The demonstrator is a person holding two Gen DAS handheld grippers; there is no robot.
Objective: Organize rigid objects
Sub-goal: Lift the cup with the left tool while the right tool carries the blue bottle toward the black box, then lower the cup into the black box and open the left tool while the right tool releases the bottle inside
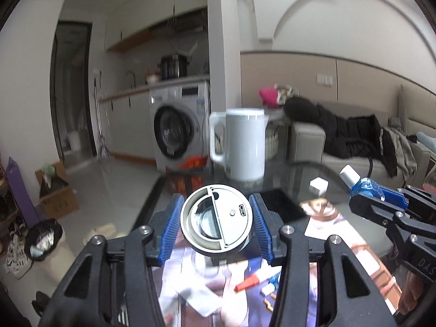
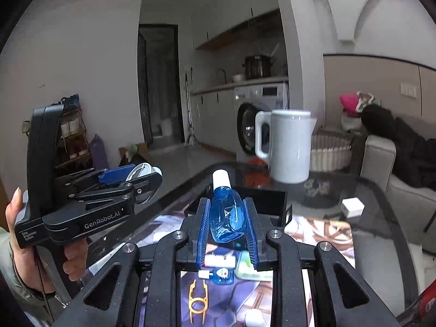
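A round grey device (image 1: 216,219), with a flat white face bearing a small port and a half-moon opening, is clamped between the blue ribbed fingers (image 1: 170,230) of the left gripper (image 1: 216,227); the pads are pressed against its sides and it is held clear above the desk (image 1: 313,171). In the right wrist view the same gripper (image 2: 136,177) is seen from the side, gripped by a hand (image 2: 16,218), with the round device (image 2: 143,173) showing at its tip.

A clear blue bottle (image 2: 226,215) with a white cap is pinched between the fingers (image 2: 203,231) of the right gripper (image 2: 226,226), nearly shut upon it, cap pointing away from the camera. From the left wrist view the bottle (image 1: 363,185) is seen at the tip of the right gripper (image 1: 381,194), held above the desk.

On the dark glass desk a printed mat (image 2: 327,234) is spread. A white jug (image 2: 288,147) with a handle stands upright at the far edge, and a small white box (image 2: 353,207) lies well to its right. A black tray (image 2: 269,201) rests at the mat's far end. Below the right gripper a second small blue bottle (image 2: 220,273), a white tube (image 2: 219,260), a green item (image 2: 246,267) and an orange clip (image 2: 198,303) are lying on the mat. A red-capped marker (image 1: 252,282) is seen below the left gripper
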